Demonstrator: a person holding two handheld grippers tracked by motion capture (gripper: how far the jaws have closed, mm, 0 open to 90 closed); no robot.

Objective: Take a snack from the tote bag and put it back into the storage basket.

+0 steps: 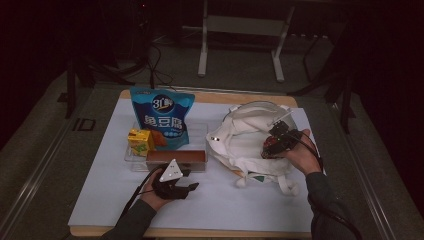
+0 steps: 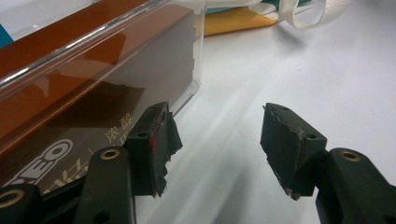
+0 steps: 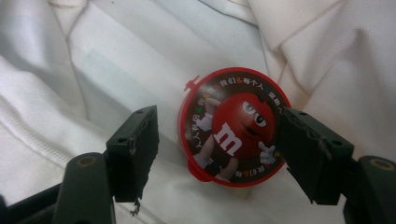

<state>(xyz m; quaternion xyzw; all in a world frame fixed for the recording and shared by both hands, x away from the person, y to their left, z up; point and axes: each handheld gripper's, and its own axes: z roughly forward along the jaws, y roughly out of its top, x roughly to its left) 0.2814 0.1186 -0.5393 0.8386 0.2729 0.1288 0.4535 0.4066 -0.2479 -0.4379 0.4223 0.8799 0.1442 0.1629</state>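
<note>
My left gripper [image 1: 186,181] sits low on the white table cover, just in front of a long brown box [image 1: 176,159] in a clear tray [image 1: 131,161]. In the left gripper view the gripper [image 2: 217,122] is open with bare cover between its jaws, and the left jaw stands right beside the tray wall [image 2: 198,56] and the brown box [image 2: 84,93]. My right gripper [image 1: 274,142] hovers over a white cloth tote bag [image 1: 245,135]. It [image 3: 217,122] is open above a round red M&M's tin [image 3: 233,126] lying on the white cloth [image 3: 116,60]; the right jaw overlaps the tin's edge.
A blue snack bag [image 1: 161,117] stands upright at the back of the tray, with a yellow juice carton [image 1: 141,141] beside it. The bag's straps [image 1: 282,182] trail toward the front. A yellow item [image 2: 233,21] lies by a strap. Metal stand legs [image 1: 202,55] rise beyond the table.
</note>
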